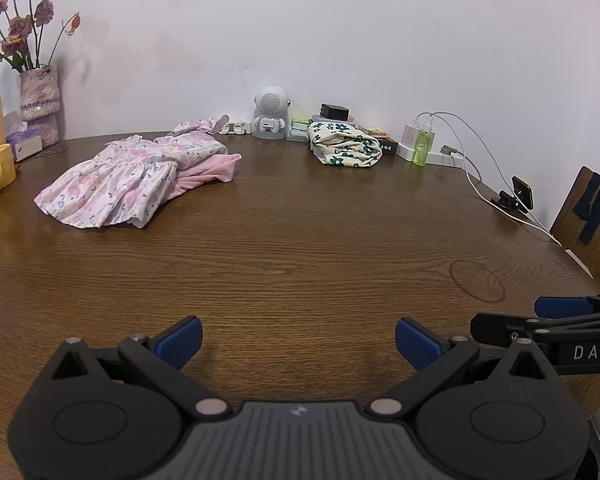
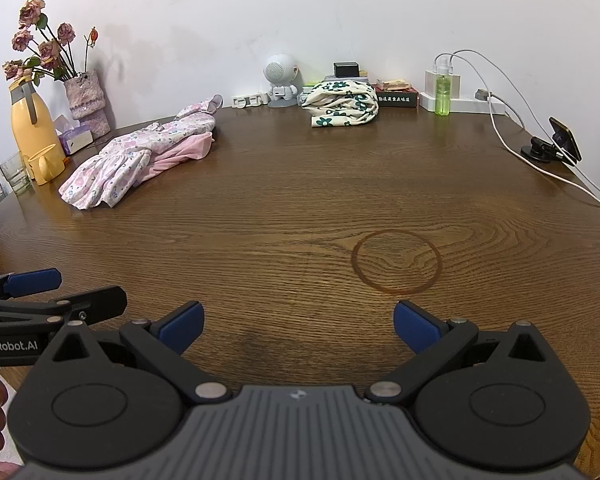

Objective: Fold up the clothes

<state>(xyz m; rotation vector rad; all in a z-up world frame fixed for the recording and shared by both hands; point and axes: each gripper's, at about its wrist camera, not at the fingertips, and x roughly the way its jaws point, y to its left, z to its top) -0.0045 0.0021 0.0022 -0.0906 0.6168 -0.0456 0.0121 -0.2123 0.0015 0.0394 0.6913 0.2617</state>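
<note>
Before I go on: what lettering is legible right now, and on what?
"DAS": side of the right tongs, cut off by the frame edge.
"GenRobot.AI": side of the left tongs, first letter clipped.
White characters on the dark box by the wall: too small to read.
Nothing else is legible.

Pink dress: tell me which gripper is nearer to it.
Left. The left gripper is nearer the pink dress, which lies ahead to its left. The right gripper sits further right, so farther off. Neither touches it.
</note>
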